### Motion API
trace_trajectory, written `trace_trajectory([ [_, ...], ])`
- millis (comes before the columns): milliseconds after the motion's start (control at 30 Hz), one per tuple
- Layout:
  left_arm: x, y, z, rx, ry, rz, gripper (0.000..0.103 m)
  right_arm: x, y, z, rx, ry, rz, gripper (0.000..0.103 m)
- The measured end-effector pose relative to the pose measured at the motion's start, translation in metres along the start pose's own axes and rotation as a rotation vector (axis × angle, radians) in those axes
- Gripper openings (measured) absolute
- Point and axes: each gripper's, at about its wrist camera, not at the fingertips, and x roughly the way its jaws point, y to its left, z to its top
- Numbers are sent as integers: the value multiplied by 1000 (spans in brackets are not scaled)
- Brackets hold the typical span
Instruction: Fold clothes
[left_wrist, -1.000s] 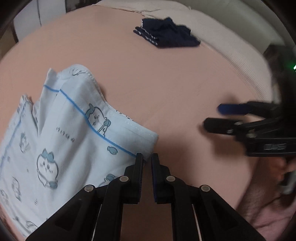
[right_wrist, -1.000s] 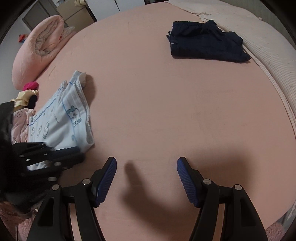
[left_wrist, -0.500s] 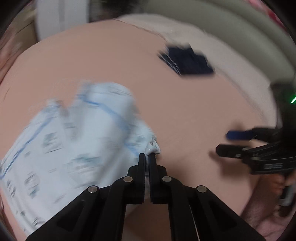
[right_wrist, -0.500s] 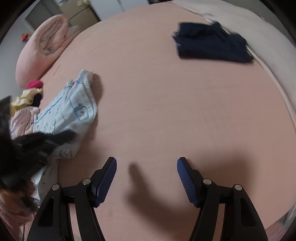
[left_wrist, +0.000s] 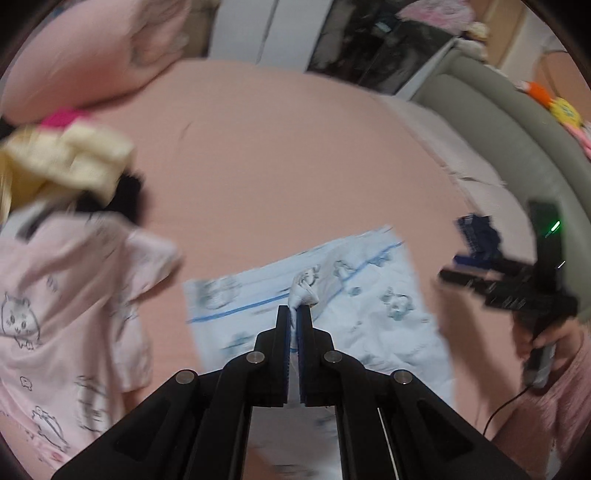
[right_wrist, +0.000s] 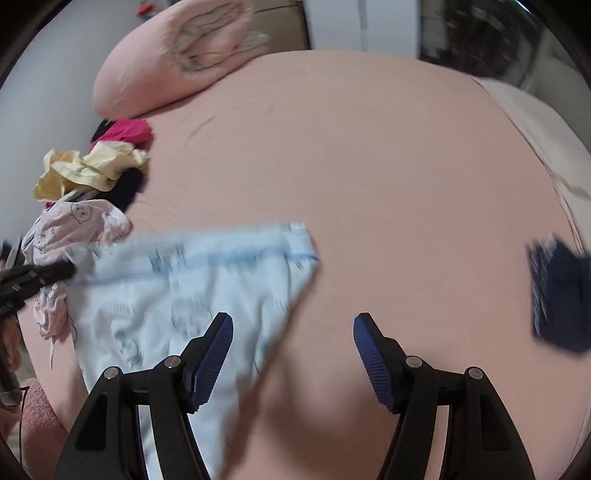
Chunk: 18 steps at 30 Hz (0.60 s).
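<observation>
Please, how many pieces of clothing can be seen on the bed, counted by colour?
Light blue: 1
Navy: 1
Pale pink with animal print: 1
Yellow: 1
Bright pink: 1
Black: 1
Total: 6

Dim, soft indoor light; heavy motion blur, fisheye bending at edges.

- The printed garment (right_wrist: 192, 291) lies on the bed (right_wrist: 369, 184), toward its left side.
- A clothes heap (right_wrist: 88, 177) sits left of it, with a pillow (right_wrist: 177, 55) behind.
- The folded garment (right_wrist: 557, 295) lies far right.
</observation>
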Motion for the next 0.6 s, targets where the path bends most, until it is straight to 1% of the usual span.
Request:
trace_trajectory([
  [67,14,17,-3,3,49,23,2,17,19,15,-62,7,10,68],
  [167,35,27,3,24,87,52,2,61,38,33,-163,66,-72,68],
  [233,33,35,7,25,77,73,2,87,37,36,-190,99,-134,67],
  [267,30,39,10,19,71,74,2,93,35,36,-173,106,-153,67],
  [367,36,40,19,38,82,121,2,88,24,34,-85,53,-120,67],
  [467,66,40,15,93,138,193,5,96,12,31,-29,30,-134,67],
  [500,68,40,14,94,142,202,5,106,8,29,-28,48,-138,68],
  [533,66,40,13,89,139,206,4,109,7,27,-30,39,-132,70],
  [567,59,40,14,72,137,207,4,105,6,26,-31,19,-129,70],
  [600,48,41,15,49,124,209,4,97,6,26,-18,18,-124,70],
])
